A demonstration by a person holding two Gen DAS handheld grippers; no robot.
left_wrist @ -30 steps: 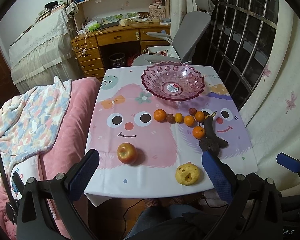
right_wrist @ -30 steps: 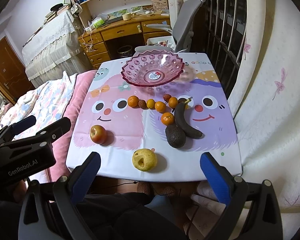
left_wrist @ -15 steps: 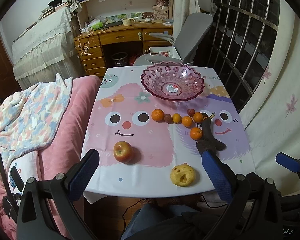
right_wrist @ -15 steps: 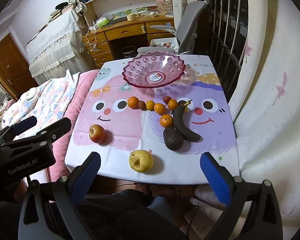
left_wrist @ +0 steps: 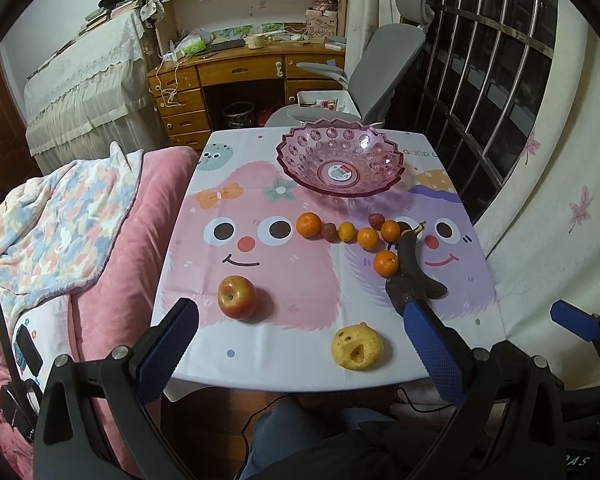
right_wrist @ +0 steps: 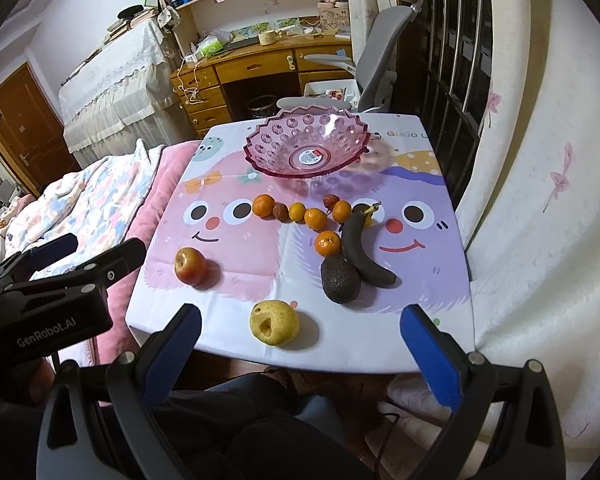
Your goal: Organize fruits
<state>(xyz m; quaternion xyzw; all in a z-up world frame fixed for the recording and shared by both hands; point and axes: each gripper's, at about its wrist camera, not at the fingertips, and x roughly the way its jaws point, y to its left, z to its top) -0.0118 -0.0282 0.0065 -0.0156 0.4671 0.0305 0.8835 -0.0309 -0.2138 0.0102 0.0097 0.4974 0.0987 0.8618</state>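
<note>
Oranges (right_wrist: pixel 315 218) number five, beside two lychees (right_wrist: pixel 280 212)

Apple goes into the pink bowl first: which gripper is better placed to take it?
Probably left. The apple lies on the table's left side, ahead of the open left gripper; the open right gripper faces the yellow pear and avocado.

Warm indoor light from above casts soft shadows beside each fruit, glare glints on the pink bowl (left_wrist: pixel 340 160), sharp centre, fisheye-bent, vignetted edges
</note>
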